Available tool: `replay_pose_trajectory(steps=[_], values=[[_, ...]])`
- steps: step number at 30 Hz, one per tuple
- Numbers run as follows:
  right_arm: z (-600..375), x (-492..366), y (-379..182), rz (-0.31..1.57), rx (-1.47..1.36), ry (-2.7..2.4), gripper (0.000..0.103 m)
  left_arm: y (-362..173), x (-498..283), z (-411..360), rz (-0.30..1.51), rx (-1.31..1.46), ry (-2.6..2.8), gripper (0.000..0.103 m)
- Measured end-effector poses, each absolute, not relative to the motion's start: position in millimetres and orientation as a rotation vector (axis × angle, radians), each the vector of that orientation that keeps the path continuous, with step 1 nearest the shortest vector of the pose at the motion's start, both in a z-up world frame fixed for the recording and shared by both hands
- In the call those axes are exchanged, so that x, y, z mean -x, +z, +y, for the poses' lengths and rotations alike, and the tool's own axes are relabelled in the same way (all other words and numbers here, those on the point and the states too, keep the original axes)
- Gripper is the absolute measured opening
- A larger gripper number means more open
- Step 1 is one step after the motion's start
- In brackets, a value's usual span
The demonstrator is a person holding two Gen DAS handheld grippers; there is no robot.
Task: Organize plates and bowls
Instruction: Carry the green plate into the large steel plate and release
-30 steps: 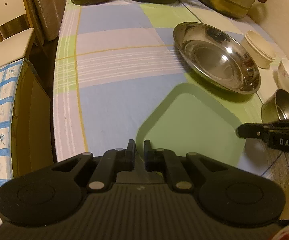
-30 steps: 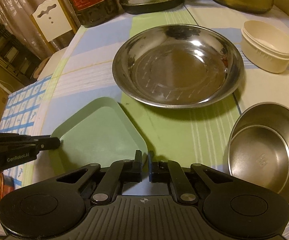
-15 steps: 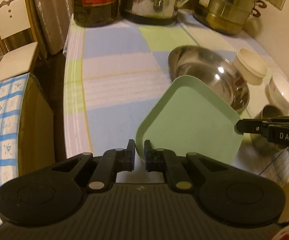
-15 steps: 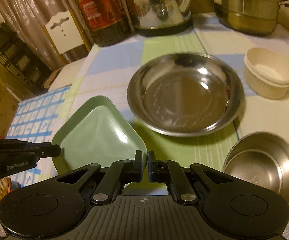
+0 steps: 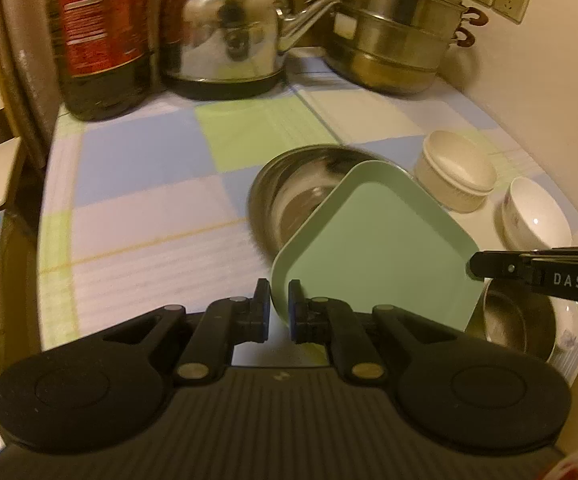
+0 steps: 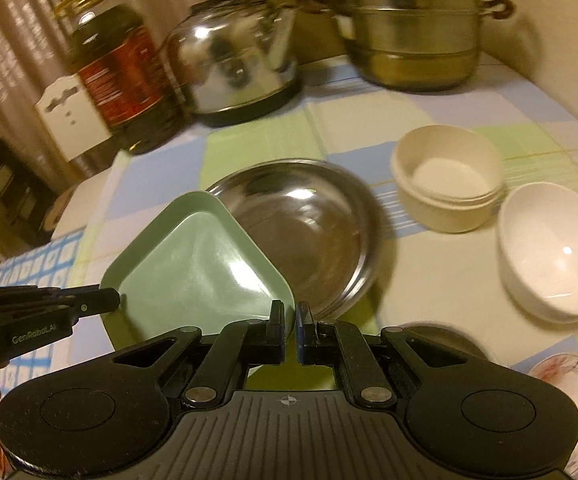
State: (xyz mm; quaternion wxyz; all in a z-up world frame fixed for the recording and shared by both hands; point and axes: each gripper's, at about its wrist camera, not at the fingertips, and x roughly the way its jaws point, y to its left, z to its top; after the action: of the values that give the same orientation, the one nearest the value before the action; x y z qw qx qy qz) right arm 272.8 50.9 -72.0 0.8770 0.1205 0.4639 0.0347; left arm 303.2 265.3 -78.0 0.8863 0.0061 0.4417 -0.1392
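Note:
A green square plate (image 5: 377,248) is held off the table by both grippers, tilted, its far corner over the large steel plate (image 5: 289,196). My left gripper (image 5: 279,312) is shut on the plate's near corner. My right gripper (image 6: 291,330) is shut on the opposite corner of the green plate (image 6: 197,272), beside the steel plate (image 6: 313,232). A cream bowl (image 6: 445,180), a white bowl (image 6: 553,248) and a small steel bowl (image 5: 517,320) stand to the right.
A dark oil bottle (image 5: 97,36), a steel kettle (image 5: 225,28) and a stacked steamer pot (image 5: 393,28) line the table's far edge. A patterned dish (image 6: 573,384) sits at the near right. The table's left edge (image 5: 49,216) drops off beside a chair.
Both grippers have lifted the green plate off the table and carried it forward and right, toward the large steel plate. Both stay shut on it.

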Motion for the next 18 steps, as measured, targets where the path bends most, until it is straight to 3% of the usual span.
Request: replay_pose_trajectory(steps=[18], values=[[17.1, -334.9, -97.2, 1.019, -0.295, -0.013, 0.006, -100.7, -381.3, 234.1, 0.952, -0.038, -0.277, 0.008]])
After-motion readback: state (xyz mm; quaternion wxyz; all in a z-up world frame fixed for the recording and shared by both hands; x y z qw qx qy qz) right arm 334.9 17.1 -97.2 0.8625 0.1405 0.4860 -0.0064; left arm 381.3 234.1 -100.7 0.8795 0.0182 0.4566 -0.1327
